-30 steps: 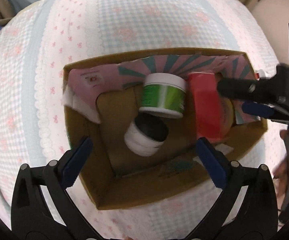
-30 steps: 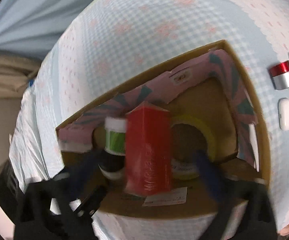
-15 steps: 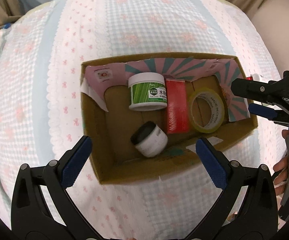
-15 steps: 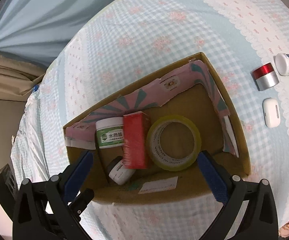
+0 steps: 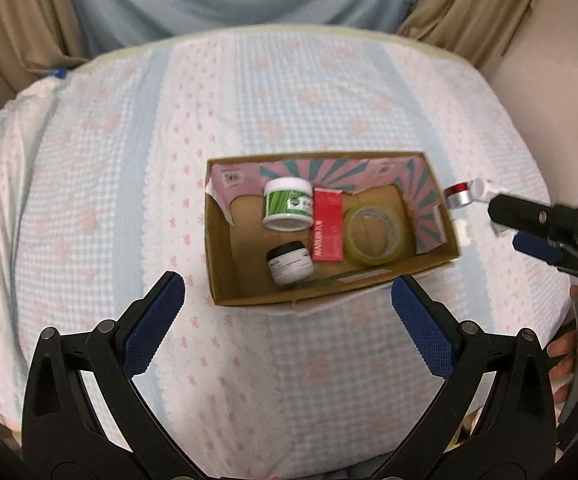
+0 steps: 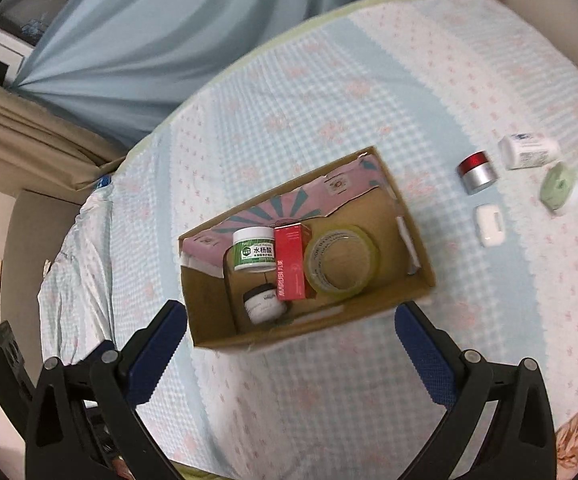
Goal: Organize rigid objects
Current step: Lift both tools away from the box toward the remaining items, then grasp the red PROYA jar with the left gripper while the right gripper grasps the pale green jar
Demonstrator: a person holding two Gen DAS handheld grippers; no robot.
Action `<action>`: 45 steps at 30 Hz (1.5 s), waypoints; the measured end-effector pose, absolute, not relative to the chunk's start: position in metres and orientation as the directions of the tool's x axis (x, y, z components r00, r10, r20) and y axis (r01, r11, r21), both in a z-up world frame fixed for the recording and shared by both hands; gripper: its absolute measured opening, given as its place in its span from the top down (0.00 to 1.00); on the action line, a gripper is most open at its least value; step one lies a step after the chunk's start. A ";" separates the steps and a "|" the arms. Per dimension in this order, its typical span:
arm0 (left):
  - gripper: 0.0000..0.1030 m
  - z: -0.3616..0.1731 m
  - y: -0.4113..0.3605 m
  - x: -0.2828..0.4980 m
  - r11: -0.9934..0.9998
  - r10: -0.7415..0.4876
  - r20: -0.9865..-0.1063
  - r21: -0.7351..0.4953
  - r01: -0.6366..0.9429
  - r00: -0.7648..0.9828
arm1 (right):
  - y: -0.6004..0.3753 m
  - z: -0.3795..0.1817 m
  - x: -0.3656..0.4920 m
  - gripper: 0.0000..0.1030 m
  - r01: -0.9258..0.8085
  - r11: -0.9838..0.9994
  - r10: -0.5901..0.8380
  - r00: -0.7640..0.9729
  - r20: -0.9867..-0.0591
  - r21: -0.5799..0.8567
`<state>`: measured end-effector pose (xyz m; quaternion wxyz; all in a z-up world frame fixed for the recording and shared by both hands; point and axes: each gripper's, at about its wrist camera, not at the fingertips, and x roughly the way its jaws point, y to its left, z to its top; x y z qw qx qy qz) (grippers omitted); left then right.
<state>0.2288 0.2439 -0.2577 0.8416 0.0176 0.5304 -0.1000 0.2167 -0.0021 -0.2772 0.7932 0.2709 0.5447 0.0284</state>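
An open cardboard box [image 5: 225, 264] [image 6: 209, 304] sits on the bed. Inside lie a green-labelled white jar [image 5: 288, 204] [image 6: 253, 255], a red carton [image 5: 328, 225] [image 6: 290, 264], a yellowish tape roll [image 5: 374, 232] [image 6: 341, 260] and a small white jar with a dark lid [image 5: 290, 267] [image 6: 264, 305]. My left gripper [image 5: 285, 314] is open and empty, high above the box's near wall. My right gripper [image 6: 291, 334] is also open and empty above that wall; in the left wrist view it shows at the right [image 5: 525, 226].
To the right of the box on the checked bedspread lie a red-lidded silver tin [image 6: 477, 172] [image 5: 458, 196], a white bottle [image 6: 527, 151], a pale green round case [image 6: 557, 187] and a white earbud case [image 6: 490, 225]. Curtains hang behind the bed. A person's hand [image 5: 565, 356] is at the right edge.
The right gripper let go of the red carton, which now lies in the box. Both grippers have risen well away from the box, so it looks smaller.
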 end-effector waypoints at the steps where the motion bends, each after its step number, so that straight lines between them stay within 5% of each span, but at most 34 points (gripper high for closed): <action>1: 0.00 -0.249 0.241 0.224 0.978 -0.159 -0.889 -0.083 0.189 0.430 | -0.005 -0.270 0.210 0.00 0.245 0.857 0.332 0.412 -0.849 0.454; 17: 0.00 -0.172 0.138 0.175 0.964 -0.226 -0.810 -0.107 0.243 0.541 | -0.130 -0.191 0.126 0.00 0.294 0.904 0.120 0.523 -0.844 0.310; 24: 0.00 -0.172 0.053 0.160 0.986 -0.159 -0.801 -0.101 0.133 0.577 | -0.209 -0.183 0.125 0.00 0.163 0.958 0.115 0.538 -0.835 0.236; 35: 0.00 -0.192 -0.061 0.184 0.994 -0.076 -0.814 -0.109 -0.023 0.575 | -0.307 -0.229 0.157 0.00 -0.050 0.985 0.168 0.439 -0.883 0.162; 45: 0.00 -0.287 -0.109 0.241 0.992 -0.075 -0.903 -0.110 -0.060 0.422 | -0.332 -0.306 0.199 0.00 -0.149 0.970 0.230 0.324 -0.918 0.190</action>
